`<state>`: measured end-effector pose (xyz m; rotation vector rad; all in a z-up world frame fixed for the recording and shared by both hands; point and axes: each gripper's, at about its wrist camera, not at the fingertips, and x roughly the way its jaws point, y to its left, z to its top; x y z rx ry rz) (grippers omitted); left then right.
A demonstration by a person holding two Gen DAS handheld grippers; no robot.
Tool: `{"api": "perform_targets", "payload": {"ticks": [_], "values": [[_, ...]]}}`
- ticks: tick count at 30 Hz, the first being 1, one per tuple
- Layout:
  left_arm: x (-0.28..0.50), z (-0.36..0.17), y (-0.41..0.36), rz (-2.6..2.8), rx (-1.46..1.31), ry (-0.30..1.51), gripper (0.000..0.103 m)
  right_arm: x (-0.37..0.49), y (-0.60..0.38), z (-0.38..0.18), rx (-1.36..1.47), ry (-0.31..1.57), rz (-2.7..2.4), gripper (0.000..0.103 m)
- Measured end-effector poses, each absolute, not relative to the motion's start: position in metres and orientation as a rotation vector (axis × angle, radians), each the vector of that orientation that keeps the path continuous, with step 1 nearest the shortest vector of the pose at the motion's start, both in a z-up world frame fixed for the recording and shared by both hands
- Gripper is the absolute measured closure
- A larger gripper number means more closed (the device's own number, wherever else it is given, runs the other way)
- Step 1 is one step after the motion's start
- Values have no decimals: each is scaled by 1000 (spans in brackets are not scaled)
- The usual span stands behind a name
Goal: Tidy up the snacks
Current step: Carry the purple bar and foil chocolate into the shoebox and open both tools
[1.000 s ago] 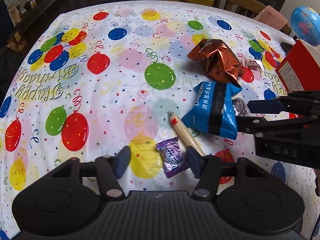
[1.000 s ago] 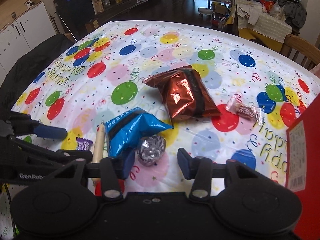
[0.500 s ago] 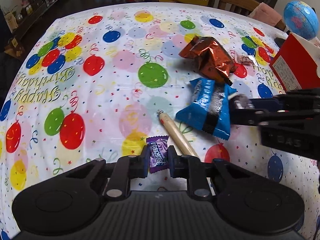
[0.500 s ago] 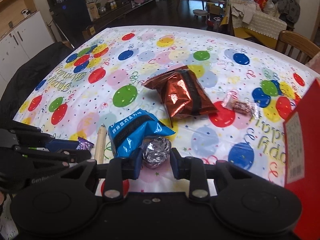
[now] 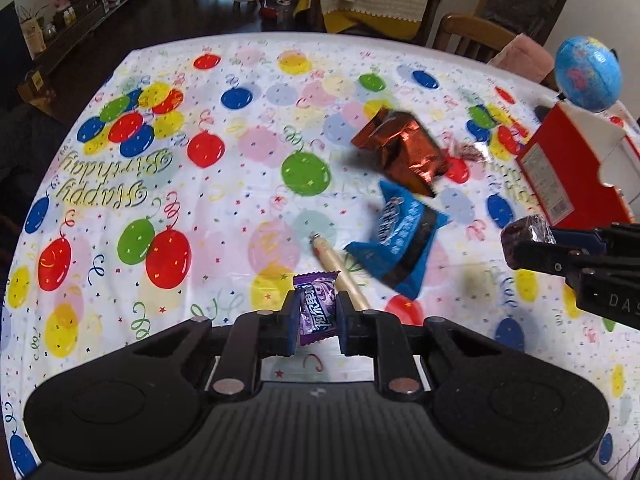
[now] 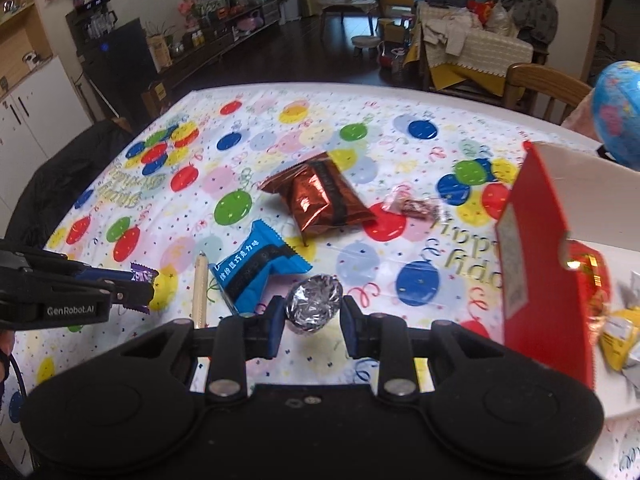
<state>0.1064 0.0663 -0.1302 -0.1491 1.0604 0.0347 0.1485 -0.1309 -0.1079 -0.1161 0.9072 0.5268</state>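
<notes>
My left gripper (image 5: 318,314) is shut on a small purple candy (image 5: 316,306), lifted just off the balloon tablecloth (image 5: 224,200). My right gripper (image 6: 314,314) is shut on a silver foil-wrapped sweet (image 6: 314,304), also raised above the cloth. The same foil sweet (image 5: 526,234) shows at the right of the left wrist view, and the purple candy (image 6: 142,274) at the left of the right wrist view. A blue snack pack (image 6: 258,270), a copper-brown foil pack (image 6: 320,200), a clear-wrapped sweet (image 6: 414,206) and a beige stick (image 6: 200,284) lie on the table.
A red and white box (image 6: 532,256) stands open at the right with red and yellow wrapped snacks (image 6: 600,300) inside. A blue globe (image 5: 588,74) sits behind it. Wooden chairs (image 6: 544,90) stand at the table's far edge.
Both grippers shut from open, the left on the purple candy and the right on the foil sweet, then lifted them off the cloth. The right one has shifted toward the red box.
</notes>
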Motion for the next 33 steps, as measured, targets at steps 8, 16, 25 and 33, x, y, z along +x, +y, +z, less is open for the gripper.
{"api": "perform_targets", "payload": {"ticks": [8, 16, 25, 33], "values": [[96, -97, 47, -6, -141, 1013, 85, 126, -157, -79, -106, 853, 503, 75], [88, -71, 18, -55, -113, 957, 85, 108, -189, -58, -88, 802, 460, 75], [92, -46, -30, -122, -66, 900, 85, 94, -233, -43, -64, 761, 396, 75], [104, -30, -79, -180, -41, 868, 85, 95, -281, -30, -52, 721, 334, 75]]}}
